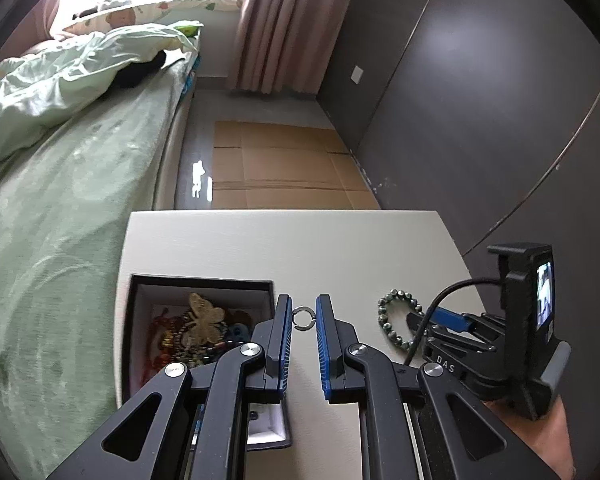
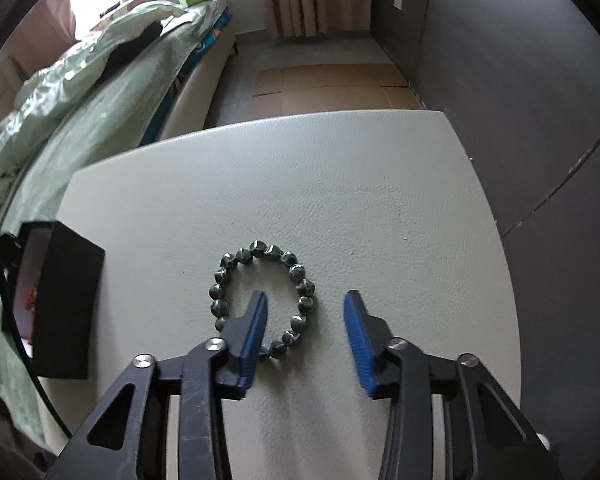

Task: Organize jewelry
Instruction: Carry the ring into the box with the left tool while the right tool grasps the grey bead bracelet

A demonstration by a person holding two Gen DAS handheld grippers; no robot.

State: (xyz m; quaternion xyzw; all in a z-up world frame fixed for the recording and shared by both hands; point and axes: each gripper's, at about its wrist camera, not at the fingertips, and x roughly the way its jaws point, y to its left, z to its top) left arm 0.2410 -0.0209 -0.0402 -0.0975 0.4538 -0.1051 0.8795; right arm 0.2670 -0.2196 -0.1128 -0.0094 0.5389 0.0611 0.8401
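My left gripper (image 1: 303,318) is pinching a small silver ring (image 1: 300,317) between its blue pads, jaws nearly together, holding it just beside the open black box (image 1: 204,282) of jewelry at the table's (image 2: 340,184) left edge. My right gripper (image 2: 306,306) is standing part open and gripping nothing: one finger is sitting inside the loop of the green bead bracelet (image 2: 260,300), the other outside it, so the bracelet's right side is lying between them on the table.
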